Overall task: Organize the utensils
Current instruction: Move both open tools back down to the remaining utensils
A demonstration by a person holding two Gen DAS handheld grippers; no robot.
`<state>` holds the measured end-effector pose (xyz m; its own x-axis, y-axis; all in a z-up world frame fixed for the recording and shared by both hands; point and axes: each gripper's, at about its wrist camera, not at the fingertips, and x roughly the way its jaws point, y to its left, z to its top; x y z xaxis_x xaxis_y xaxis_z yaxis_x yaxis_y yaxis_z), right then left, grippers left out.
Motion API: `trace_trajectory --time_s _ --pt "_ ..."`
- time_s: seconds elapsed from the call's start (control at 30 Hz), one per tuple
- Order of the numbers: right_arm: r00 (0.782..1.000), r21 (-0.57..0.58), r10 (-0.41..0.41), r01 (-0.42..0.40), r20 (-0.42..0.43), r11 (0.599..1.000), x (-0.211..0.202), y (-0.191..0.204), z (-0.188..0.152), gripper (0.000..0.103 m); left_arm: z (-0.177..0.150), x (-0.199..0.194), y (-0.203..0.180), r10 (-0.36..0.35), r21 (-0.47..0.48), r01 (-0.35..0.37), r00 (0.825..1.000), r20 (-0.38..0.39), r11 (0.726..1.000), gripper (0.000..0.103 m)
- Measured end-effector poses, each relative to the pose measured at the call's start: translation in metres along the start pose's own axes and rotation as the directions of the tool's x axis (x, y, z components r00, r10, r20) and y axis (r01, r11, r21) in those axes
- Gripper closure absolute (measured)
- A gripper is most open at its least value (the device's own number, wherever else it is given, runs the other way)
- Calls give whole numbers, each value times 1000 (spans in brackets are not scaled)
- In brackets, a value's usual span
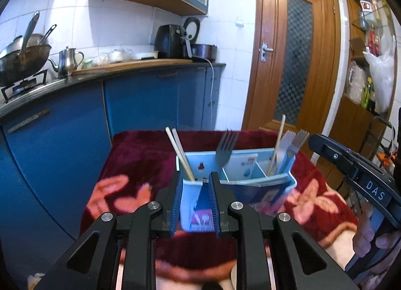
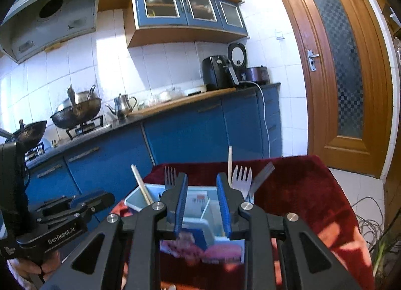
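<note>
From your left wrist view, your left gripper (image 1: 195, 202) sits at 6 o'clock with its fingers (image 1: 176, 202) set narrow, straddling the near left corner of the light blue organizer box (image 1: 250, 164); a sliver of gap shows beside each pad, so they look released, not pinching. The box stands on the dark red floral blanket (image 1: 140, 159) covering the desk, dividers keeping kinds apart: wooden chopsticks (image 1: 179, 154) lean out at 11 o'clock, a grey fork (image 1: 225, 149) stands upright at 12, and pale forks (image 1: 297, 144) with one more chopstick fill the 1 o'clock compartment. At 3 o'clock your other tool carries the letters "DAS".

From your right wrist view, your right gripper (image 2: 202, 204) frames the box's middle compartments at 6 o'clock, fingers (image 2: 222, 204) narrowly apart with nothing pressed between them. The white fork (image 2: 241, 179) stands at 1 o'clock. At 8 o'clock the left tool reads "GenRobot.AI". The box's printing is too blurred to read.
</note>
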<state>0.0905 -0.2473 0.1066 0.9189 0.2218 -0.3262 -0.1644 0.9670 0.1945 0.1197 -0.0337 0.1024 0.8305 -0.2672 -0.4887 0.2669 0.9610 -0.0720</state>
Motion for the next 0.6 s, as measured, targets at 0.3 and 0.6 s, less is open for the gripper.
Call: trace_trajectory --time_s 0.3,0.6 --pt "995 -6 -19 19 -95 1000 -20 10 -17 76 -18 -13 4 -11 10 12 995 -99 1000 82" --pt "979 -8 -35 34 -203 999 -39 14 -45 76 -41 -22 7 -33 15 37 975 -219 999 82"
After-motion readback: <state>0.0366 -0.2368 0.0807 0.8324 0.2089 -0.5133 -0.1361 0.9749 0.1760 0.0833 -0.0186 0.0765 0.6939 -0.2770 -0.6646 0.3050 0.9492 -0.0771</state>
